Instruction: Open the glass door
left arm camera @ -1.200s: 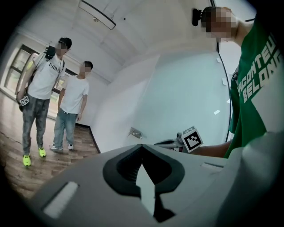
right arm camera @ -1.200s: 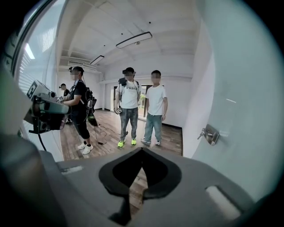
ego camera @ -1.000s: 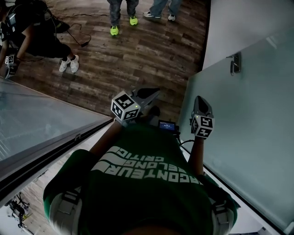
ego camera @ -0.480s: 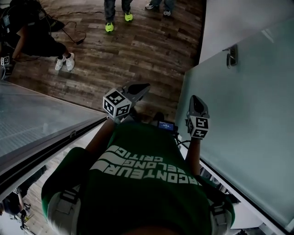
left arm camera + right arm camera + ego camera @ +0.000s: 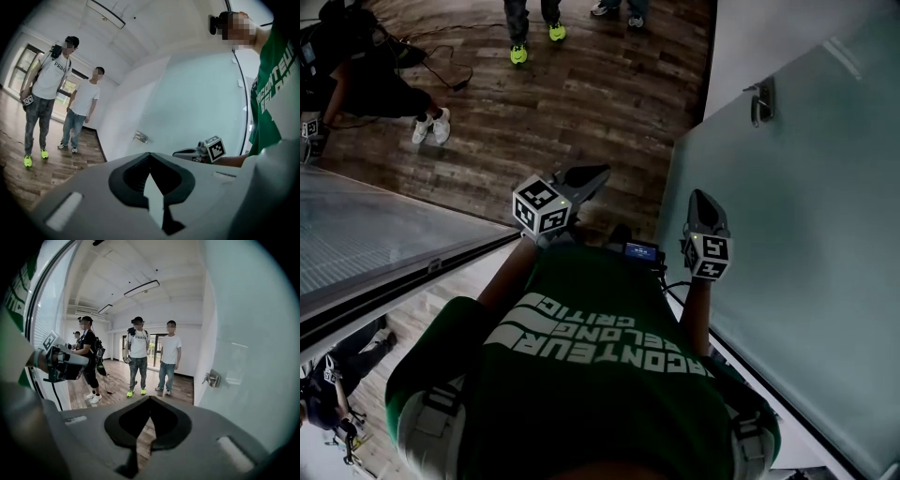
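The frosted glass door (image 5: pixel 797 244) fills the right side of the head view, its small metal handle (image 5: pixel 758 100) high on the far edge. That handle (image 5: pixel 139 137) also shows in the left gripper view and, as the handle (image 5: pixel 213 378), in the right gripper view. My right gripper (image 5: pixel 704 199) is shut and empty, held close beside the glass and well short of the handle. My left gripper (image 5: pixel 596 174) is shut and empty too, pointing out over the wooden floor (image 5: pixel 572 103). Neither touches the door.
A second glass panel (image 5: pixel 366 244) with a dark frame runs along my left. Two people (image 5: pixel 150 352) stand on the wood floor ahead and another crouches at the far left (image 5: pixel 366 75), with a cable (image 5: pixel 455 70) lying nearby. A white wall (image 5: pixel 759 28) adjoins the door.
Both grippers have shifted a little across the floor, with the right one still beside the glass. The handle and the standing people's feet sit higher in the head view. Both jaws stay shut.
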Motion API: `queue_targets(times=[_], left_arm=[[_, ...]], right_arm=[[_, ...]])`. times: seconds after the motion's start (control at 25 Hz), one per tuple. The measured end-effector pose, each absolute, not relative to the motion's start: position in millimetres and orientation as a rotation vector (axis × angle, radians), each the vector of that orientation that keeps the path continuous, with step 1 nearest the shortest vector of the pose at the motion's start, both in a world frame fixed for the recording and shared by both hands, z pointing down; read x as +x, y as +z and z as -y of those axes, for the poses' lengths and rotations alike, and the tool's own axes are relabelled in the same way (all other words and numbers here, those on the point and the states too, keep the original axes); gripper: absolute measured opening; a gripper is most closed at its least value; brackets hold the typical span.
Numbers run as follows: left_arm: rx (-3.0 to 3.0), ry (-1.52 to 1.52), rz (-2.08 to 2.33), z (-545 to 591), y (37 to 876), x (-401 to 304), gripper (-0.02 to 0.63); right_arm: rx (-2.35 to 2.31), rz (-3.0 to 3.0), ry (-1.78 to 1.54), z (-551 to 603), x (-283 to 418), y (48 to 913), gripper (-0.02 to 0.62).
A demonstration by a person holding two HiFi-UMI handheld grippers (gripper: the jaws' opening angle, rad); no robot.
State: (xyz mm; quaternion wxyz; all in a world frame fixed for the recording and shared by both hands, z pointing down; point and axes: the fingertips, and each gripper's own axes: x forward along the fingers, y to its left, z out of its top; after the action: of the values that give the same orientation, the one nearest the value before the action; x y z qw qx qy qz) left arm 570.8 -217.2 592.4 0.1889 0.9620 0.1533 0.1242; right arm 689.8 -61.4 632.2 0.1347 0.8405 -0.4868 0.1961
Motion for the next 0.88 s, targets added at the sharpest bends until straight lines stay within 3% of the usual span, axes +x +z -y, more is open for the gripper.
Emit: queue_targets(times=[0.88], left_arm=[[2.731, 0.333, -0.425, 207.2, 585.7, 586.6, 0.015]], right_arm=[[2.434, 1.454, 0.533, 52.8, 702.1, 624.7, -0.008]])
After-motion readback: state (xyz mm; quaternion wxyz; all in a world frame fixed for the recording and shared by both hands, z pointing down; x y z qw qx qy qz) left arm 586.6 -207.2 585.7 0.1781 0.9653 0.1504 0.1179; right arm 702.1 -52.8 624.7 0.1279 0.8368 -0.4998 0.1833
